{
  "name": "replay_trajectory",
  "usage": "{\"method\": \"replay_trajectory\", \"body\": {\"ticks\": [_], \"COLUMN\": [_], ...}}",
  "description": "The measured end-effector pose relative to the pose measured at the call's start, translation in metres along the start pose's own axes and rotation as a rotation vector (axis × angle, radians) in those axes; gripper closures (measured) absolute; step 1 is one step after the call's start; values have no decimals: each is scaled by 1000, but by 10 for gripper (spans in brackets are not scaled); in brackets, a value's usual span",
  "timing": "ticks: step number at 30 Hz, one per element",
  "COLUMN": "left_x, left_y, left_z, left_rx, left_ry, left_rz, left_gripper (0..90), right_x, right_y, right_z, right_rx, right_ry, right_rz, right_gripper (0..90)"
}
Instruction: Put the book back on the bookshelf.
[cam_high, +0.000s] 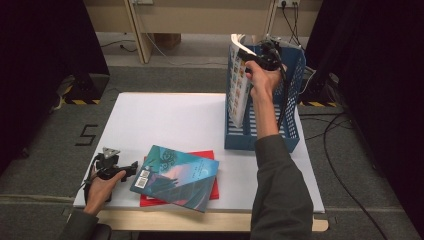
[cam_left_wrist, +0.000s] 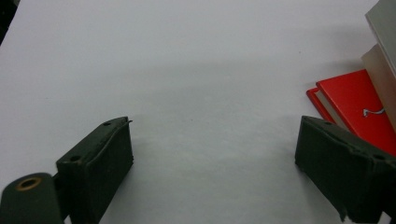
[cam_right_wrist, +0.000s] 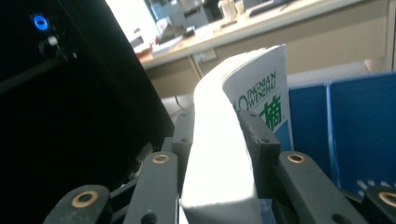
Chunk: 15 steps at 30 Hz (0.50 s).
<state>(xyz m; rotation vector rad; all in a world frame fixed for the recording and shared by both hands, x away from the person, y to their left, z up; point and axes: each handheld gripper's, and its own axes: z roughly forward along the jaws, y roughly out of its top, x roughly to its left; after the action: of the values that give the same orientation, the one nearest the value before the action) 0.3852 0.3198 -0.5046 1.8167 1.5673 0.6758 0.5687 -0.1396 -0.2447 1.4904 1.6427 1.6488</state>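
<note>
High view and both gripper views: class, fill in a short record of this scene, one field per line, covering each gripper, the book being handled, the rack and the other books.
right gripper: shut on the top edge of the white book
white book: upright, lower part inside the rack
blue rack: at the table's far right
left gripper: open, resting on the white table
teal book: lies flat on the red book

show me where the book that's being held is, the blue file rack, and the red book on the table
held book (cam_high: 239, 87): high view, on its colourful front cover.
blue file rack (cam_high: 295, 85): high view, on its perforated right side wall.
red book (cam_high: 216, 189): high view, on the bare right corner beside the teal book.
</note>
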Motion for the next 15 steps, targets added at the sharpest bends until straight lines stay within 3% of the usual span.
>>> {"method": "replay_trajectory", "body": {"ticks": [6,9,15], "left_x": [0,0,0], "left_y": [0,0,0], "left_z": [0,0,0], "left_rx": [-1,3,2], "left_ry": [1,1,2], "left_rz": [1,3,4], "left_gripper": [102,102,101], "right_x": [-7,-14,-17], "right_y": [-23,-37,-48], "right_z": [6,10,8], "right_rx": [18,56,37], "right_ry": [0,-4,13], "right_rz": [12,27,16], "right_gripper": [699,696,691]}}
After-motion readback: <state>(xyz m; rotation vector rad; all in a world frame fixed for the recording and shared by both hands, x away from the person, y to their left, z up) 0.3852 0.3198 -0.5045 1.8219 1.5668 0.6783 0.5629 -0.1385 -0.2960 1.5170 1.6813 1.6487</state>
